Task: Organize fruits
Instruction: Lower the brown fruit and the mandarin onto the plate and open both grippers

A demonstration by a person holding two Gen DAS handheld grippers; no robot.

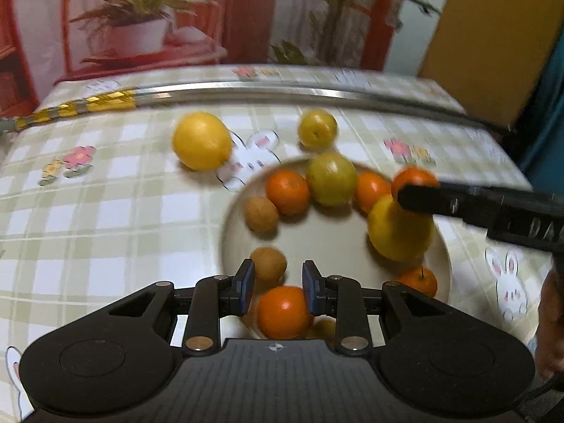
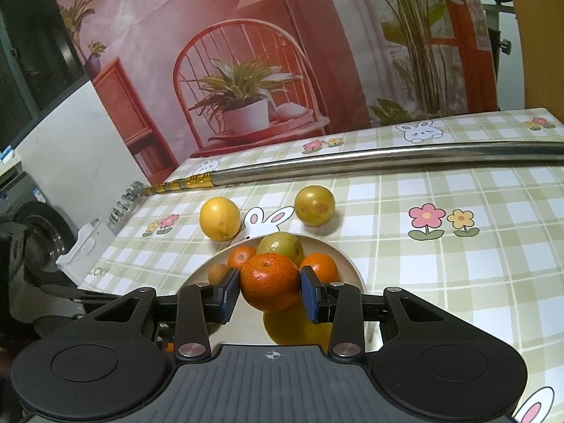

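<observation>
While clamped on tangerine (image 2: 269, 281): right gripper (image 2: 269, 290).

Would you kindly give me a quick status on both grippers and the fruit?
Left gripper shut on an orange over the plate. Right gripper shut on a tangerine. Lemon and green fruit on the cloth, unobstructed.

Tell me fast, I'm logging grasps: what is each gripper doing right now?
Left gripper: jaws closed on an orange mandarin above the plate.
Right gripper: jaws closed on an orange mandarin, held over the plate.
</observation>
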